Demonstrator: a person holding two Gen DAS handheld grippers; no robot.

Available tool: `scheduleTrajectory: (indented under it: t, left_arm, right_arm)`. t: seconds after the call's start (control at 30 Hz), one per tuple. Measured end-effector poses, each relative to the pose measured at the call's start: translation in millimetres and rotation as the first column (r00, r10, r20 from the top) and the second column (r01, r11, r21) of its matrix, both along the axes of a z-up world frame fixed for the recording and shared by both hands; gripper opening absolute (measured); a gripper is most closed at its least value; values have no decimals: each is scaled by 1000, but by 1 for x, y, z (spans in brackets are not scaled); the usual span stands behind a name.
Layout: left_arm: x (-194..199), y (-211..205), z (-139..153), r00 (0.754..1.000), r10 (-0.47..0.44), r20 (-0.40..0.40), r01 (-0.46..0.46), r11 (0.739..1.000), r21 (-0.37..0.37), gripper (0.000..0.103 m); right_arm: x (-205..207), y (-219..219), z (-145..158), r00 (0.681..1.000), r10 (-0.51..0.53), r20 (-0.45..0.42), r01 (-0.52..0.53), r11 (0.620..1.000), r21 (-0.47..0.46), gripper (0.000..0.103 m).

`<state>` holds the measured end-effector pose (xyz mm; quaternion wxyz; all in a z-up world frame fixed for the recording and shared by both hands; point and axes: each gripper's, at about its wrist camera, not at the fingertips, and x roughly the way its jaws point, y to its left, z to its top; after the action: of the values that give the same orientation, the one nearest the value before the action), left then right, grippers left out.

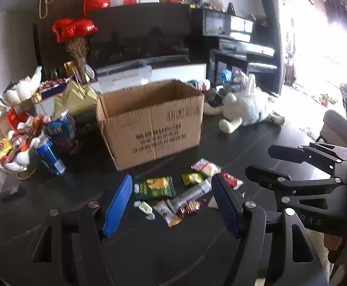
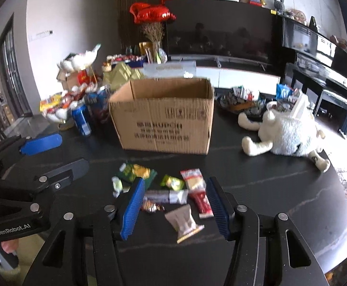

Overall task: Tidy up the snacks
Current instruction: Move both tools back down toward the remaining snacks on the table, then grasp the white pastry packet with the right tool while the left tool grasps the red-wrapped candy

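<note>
Several small snack packets lie on the dark table in front of an open cardboard box (image 1: 149, 121) (image 2: 163, 116): a dark green chip bag (image 1: 155, 187) (image 2: 136, 171), a lime packet (image 1: 192, 178) (image 2: 172, 182), a white packet (image 1: 206, 166) (image 2: 193, 178), a red packet (image 2: 202, 202), a grey bar (image 1: 190, 193) (image 2: 166, 195) and a beige packet (image 2: 184, 222). My left gripper (image 1: 171, 202) is open and empty above them. My right gripper (image 2: 173, 205) is open and empty over the same pile; it also shows in the left wrist view (image 1: 264, 162).
A white plush toy (image 1: 247, 107) (image 2: 285, 131) lies right of the box. Blue cans (image 1: 50, 156) (image 2: 81, 119) and a stand full of snacks (image 1: 13, 150) (image 2: 59, 107) stand left of the box. A TV cabinet and piano are behind the table.
</note>
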<state>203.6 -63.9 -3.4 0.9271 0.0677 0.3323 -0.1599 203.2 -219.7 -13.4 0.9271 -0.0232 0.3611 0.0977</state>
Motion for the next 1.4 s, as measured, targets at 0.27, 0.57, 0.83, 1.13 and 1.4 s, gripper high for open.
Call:
scheduleTrajectory:
  t: [0.27,0.57,0.83,1.13,1.4]
  left_arm:
    - [2,-9,-30,997,-63,-53,64,998,6,68]
    - [15,-18,-63,980,-130,-148,136,990,26,68]
    - [32,-26,-87,959,-179,-219,195,979,53,66]
    - [47,-34,-104,934,-233,-270,257,965,55,61]
    - [58,-38,-117,910,-278,-307,300,954,23,47]
  right_arm:
    - [0,-4,-32,997,13,-77,-15,1000,-21,55]
    - [12,-5,-64,986,37,-164,-43,998,-35,55]
    - [26,-5,-87,970,53,-238,-66,997,-47,55]
    - [40,-3,-105,953,78,-293,-104,992,-74,55]
    - [49,-1,-112,947,94,-307,-132,986,-106,55]
